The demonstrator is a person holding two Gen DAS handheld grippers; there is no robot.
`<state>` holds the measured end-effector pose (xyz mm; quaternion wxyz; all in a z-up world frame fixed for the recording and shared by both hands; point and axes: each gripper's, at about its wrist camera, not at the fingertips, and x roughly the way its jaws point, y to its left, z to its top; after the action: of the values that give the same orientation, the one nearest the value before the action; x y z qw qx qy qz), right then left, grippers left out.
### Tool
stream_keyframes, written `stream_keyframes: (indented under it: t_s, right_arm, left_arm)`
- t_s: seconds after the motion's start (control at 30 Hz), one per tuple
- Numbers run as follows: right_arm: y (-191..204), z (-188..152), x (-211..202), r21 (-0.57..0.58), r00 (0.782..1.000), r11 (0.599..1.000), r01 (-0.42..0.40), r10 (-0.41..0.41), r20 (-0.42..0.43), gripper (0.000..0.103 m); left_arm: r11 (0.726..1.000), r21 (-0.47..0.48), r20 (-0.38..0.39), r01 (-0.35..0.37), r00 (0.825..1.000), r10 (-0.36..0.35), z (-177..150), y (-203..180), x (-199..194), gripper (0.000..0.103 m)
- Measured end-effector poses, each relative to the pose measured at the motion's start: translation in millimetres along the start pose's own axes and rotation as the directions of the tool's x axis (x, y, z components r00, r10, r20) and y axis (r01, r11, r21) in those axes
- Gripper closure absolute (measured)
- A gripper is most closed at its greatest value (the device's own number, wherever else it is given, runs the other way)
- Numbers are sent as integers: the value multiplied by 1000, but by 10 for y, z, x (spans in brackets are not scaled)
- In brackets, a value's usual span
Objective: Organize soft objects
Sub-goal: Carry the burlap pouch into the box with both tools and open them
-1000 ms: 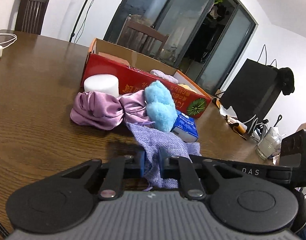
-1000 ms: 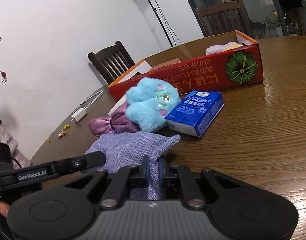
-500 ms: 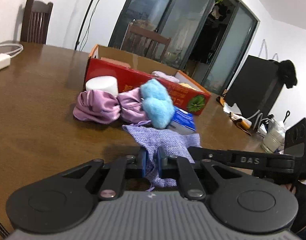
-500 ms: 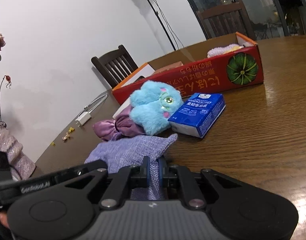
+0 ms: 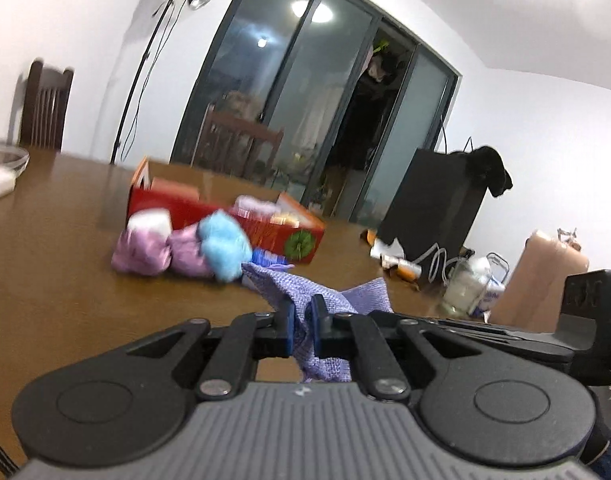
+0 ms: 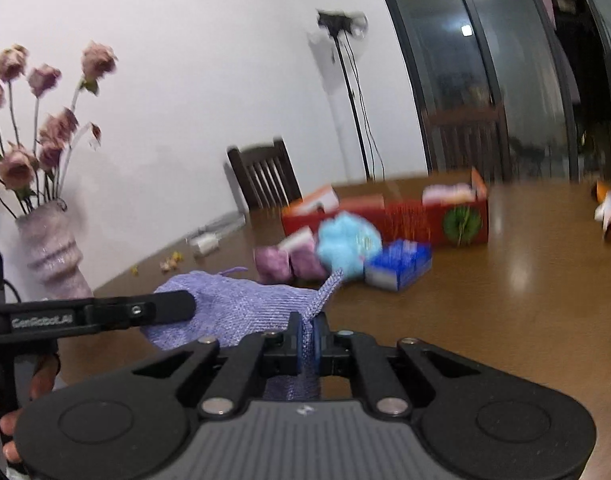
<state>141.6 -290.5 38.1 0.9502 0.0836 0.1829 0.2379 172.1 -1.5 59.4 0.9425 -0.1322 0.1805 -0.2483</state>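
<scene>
jaws of both grippers pinched on the lilac knit cloth (image 6: 241,304): left gripper (image 5: 300,322) and right gripper (image 6: 306,338) each clamp an edge, cloth held up off the table (image 6: 525,300). step judged: carry. next: move it over the red cardboard box (image 6: 389,216) toward the far edge, release together.

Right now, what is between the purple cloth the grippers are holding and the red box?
In the right wrist view, a fluffy blue toy, a blue tissue pack and a pink satin bundle lie between the purple cloth and the red box.
</scene>
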Motion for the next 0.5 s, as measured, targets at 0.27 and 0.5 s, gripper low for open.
stream_keyframes:
  t_s: [0.27, 0.5]
  right_arm:
    - [-137, 838, 547, -63, 999, 998, 12, -9, 34, 98]
    - [-313, 1536, 1524, -47, 999, 998, 38, -37, 19, 98]
  left_arm:
    - [997, 34, 36, -63, 997, 62, 859, 149, 730, 94]
    - [987, 52, 24, -155, 988, 154, 1419, 535, 1489, 94]
